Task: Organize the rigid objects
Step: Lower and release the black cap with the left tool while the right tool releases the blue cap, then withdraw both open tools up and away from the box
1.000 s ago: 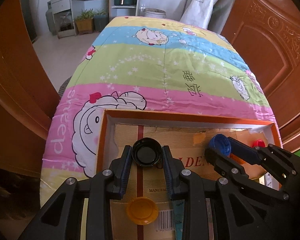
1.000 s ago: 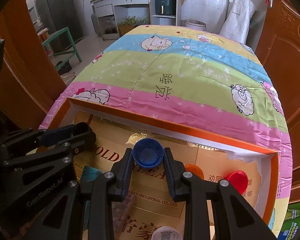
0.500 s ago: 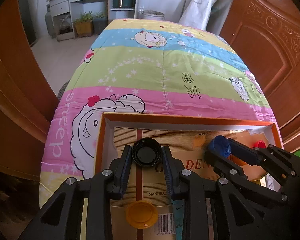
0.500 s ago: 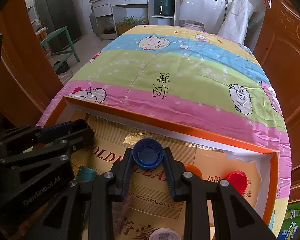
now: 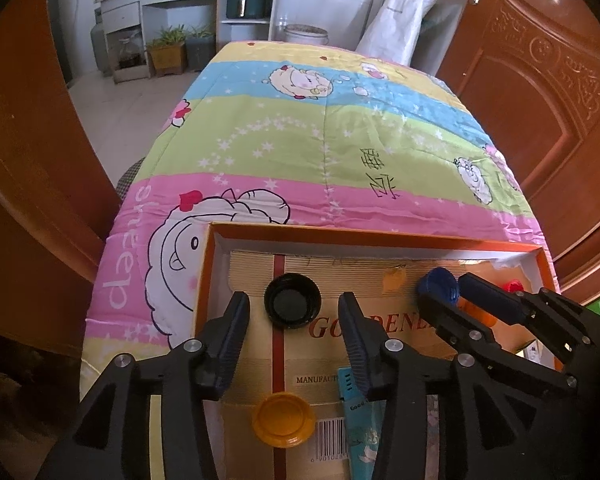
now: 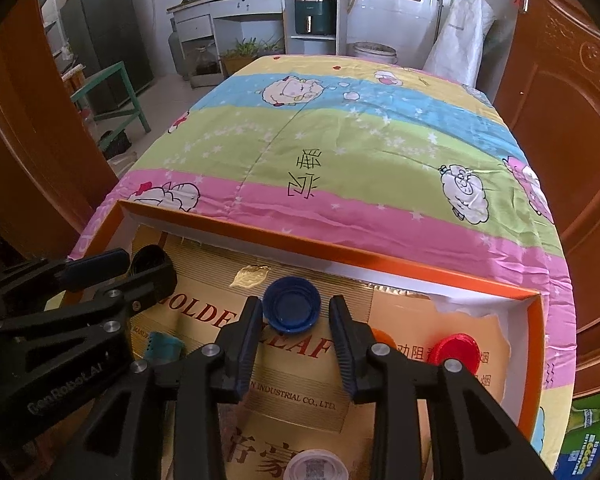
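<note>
A black bottle cap [image 5: 293, 299], open side up, lies on the printed cardboard floor of an orange-rimmed box [image 5: 380, 237]. My left gripper [image 5: 293, 301] straddles it; its jaws are opening, with a gap on each side of the cap. A blue cap [image 6: 292, 303], also open side up, sits between the pads of my right gripper [image 6: 295, 303]. Those jaws are opening too and do not press it. In the right wrist view the left gripper [image 6: 146, 266] and black cap [image 6: 150, 258] are at the left, inside the box [image 6: 300, 240].
More caps lie in the box: yellow [image 5: 284, 424], red [image 6: 454, 352], orange [image 6: 382, 336] and white [image 6: 316, 466]. A teal packet [image 5: 360, 412] lies between the grippers. The box sits on a striped cartoon quilt [image 6: 340, 152]. Wooden doors flank both sides.
Both grippers have opened off their caps. The black cap and the blue cap now rest loose on the box floor between the spread fingers. Neither hand has moved.
</note>
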`<action>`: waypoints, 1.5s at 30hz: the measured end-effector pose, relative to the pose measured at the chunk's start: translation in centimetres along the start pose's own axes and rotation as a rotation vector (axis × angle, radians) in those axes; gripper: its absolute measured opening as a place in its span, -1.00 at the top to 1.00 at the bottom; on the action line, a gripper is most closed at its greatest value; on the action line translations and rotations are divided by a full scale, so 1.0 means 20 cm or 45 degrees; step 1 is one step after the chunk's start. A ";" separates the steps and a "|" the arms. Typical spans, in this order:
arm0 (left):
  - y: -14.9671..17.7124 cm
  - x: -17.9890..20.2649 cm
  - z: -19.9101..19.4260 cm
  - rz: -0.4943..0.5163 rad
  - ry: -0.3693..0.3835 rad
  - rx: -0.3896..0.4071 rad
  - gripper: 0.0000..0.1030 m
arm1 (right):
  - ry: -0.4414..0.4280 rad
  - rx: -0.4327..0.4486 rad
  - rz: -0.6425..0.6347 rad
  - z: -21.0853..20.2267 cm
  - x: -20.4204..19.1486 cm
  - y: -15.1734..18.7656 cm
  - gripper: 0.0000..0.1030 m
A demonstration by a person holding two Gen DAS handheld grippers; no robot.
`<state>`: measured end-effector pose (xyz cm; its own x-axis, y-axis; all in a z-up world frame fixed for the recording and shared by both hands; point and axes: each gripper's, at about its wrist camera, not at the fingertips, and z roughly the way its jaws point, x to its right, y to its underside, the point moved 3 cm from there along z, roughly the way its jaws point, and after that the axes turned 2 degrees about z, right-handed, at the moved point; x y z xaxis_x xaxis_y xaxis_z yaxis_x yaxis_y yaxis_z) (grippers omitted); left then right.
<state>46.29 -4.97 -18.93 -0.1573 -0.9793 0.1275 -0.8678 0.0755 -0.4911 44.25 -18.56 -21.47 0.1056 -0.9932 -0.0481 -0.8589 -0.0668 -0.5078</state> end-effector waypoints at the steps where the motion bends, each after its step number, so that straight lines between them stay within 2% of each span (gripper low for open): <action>1: 0.00 0.00 -0.01 0.000 0.000 0.001 0.06 | 0.000 0.002 0.002 0.00 0.00 0.00 0.30; 11: 0.03 0.04 -0.15 0.009 0.048 0.047 0.06 | 0.022 0.038 0.025 -0.13 0.01 0.03 0.28; 21: 0.13 0.13 -0.41 0.033 0.046 0.156 0.06 | 0.074 0.125 0.090 -0.38 0.03 0.11 0.28; 30: 0.22 0.15 -0.56 0.027 0.044 0.190 0.06 | 0.099 0.148 0.113 -0.55 0.03 0.21 0.28; 37: 0.28 0.14 -0.68 0.012 0.019 0.240 0.06 | 0.111 0.162 0.124 -0.66 0.02 0.28 0.28; 41: 0.32 0.16 -0.76 0.024 -0.041 0.273 0.06 | 0.113 0.171 0.135 -0.72 0.00 0.34 0.28; 45: 0.38 0.16 -0.83 0.023 -0.062 0.298 0.06 | 0.137 0.207 0.153 -0.81 -0.02 0.39 0.28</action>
<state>31.43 -4.45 -7.89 -0.1442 -0.9864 0.0782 -0.7312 0.0530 -0.6801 29.39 -20.18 -11.53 -0.0542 -0.9981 -0.0291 -0.7693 0.0603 -0.6361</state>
